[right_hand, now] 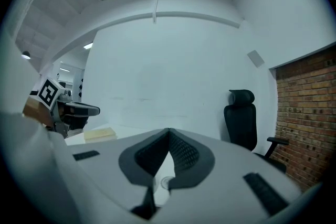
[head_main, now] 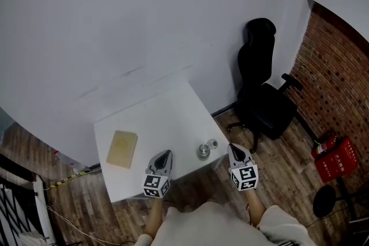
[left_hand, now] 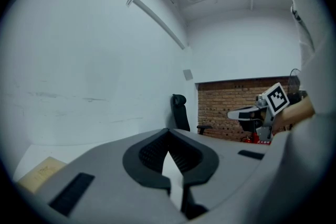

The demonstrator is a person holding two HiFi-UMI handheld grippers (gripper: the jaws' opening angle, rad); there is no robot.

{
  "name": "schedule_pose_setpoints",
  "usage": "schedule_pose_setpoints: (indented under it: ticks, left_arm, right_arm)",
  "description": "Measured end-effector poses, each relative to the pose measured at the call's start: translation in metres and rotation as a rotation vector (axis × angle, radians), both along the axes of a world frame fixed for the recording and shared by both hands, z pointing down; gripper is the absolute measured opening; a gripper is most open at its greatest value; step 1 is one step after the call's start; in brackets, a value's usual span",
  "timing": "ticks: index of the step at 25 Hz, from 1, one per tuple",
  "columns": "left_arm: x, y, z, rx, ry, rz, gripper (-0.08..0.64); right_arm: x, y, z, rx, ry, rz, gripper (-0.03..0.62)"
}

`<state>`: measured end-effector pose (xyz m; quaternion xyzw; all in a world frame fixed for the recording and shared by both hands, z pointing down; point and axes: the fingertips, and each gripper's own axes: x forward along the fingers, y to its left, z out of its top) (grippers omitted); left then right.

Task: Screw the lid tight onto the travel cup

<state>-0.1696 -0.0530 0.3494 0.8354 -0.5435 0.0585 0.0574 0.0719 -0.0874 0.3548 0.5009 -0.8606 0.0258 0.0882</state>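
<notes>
White table (head_main: 173,118) against a white wall; brick wall (head_main: 334,83) and black office chair (head_main: 262,89) beyond the right gripper (head_main: 232,147); wood floor below; it and the left gripper (head_main: 166,153) hover by the table's near edge, jaws pinched together, empty; travel cup (head_main: 203,151) stands between them, nearer the right gripper, lid (head_main: 213,143) off, just beside it; tan board (head_main: 122,148) lies left of the left gripper; red crate (head_main: 337,161) print unreadable.

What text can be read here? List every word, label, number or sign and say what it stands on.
No text here reads clearly.
White print on the red plastic crate: too small and blurred to read.
Two black-and-white marker cubes: square patterns only, no letters.
Flat tan board: no print visible.
</notes>
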Motion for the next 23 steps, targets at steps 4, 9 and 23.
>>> schedule_pose_setpoints:
  ticks: [4, 9, 23]
  left_arm:
    - [0.002, -0.005, -0.003, 0.003, -0.002, 0.0, 0.008]
    - [0.002, -0.008, -0.003, 0.001, -0.005, 0.007, 0.008]
    - [0.005, -0.014, -0.005, 0.013, -0.013, 0.014, 0.008]
  right_arm:
    - [0.003, -0.004, -0.001, 0.0, -0.002, 0.007, -0.002]
    - [0.004, -0.008, -0.001, 0.001, 0.005, 0.016, -0.002]
    - [-0.001, -0.014, -0.001, 0.008, 0.005, 0.013, -0.002]
